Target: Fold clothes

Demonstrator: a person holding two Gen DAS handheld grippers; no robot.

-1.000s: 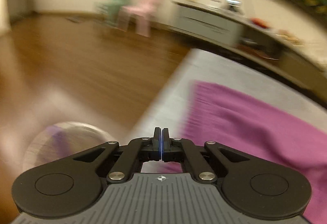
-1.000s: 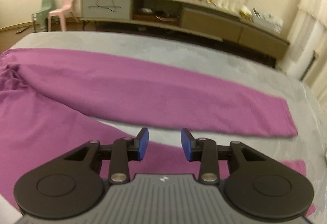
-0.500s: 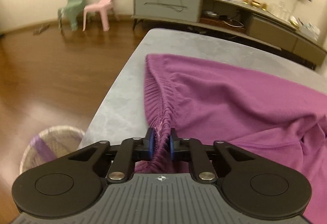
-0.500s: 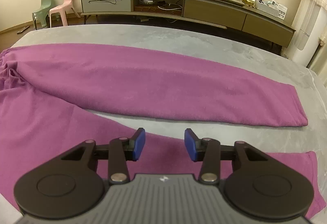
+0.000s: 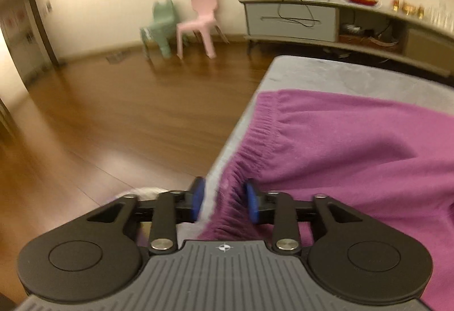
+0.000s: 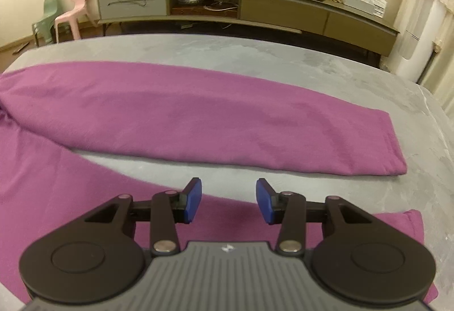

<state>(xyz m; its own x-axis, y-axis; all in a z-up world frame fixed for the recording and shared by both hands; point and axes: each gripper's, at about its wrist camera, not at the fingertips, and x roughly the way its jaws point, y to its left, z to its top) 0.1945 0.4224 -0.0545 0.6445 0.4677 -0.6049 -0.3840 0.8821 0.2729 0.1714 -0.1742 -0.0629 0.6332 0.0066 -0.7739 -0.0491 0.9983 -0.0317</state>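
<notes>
Purple trousers (image 5: 354, 141) lie spread on a grey padded surface (image 5: 326, 73). Their gathered waistband (image 5: 255, 135) runs along the surface's left edge. My left gripper (image 5: 224, 200) stands open over that edge, with the waistband's near end between its blue pads but not pinched. In the right wrist view the far trouser leg (image 6: 227, 124) stretches flat to the right, and the near leg (image 6: 56, 183) passes under my right gripper (image 6: 228, 201), which is open and holds nothing.
Wooden floor (image 5: 113, 126) drops off left of the grey surface. A pink chair (image 5: 198, 21) and a green chair (image 5: 159, 24) stand by the far wall. A long low cabinet (image 6: 255, 10) with small items on top runs behind the surface.
My left gripper, shut on the waistband half a second ago, has opened and let it go. The right gripper stays open and has crept slightly forward over the near leg.
</notes>
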